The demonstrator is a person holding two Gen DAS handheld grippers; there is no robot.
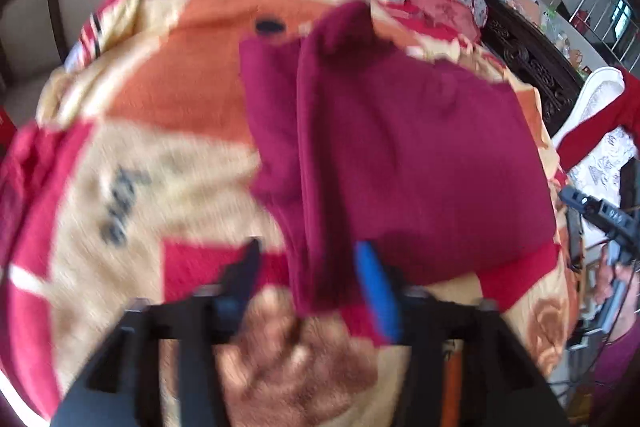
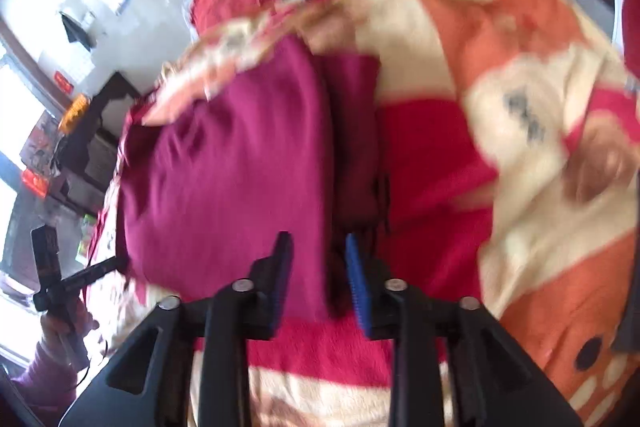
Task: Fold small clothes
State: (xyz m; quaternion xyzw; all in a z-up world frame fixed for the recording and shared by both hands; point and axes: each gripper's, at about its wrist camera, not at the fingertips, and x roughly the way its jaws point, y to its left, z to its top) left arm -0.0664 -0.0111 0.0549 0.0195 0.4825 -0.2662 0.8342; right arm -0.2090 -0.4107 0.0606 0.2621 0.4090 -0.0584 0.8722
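The maroon garment (image 1: 420,155) lies on the blanket (image 1: 160,147) of a bed, partly folded, one side turned over along its length. The left gripper (image 1: 308,275) stands open around the near end of that folded strip, pads off the cloth. The right gripper (image 2: 318,267) is also parted, a fold between its jaws (both views blurred). Best close both on the near edge together, lift evenly, and carry it toward the far edge, keeping edges aligned.

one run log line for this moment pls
item: folded maroon knit garment on patterned fleece blanket | left gripper: open astride its edge | right gripper: open, likewise
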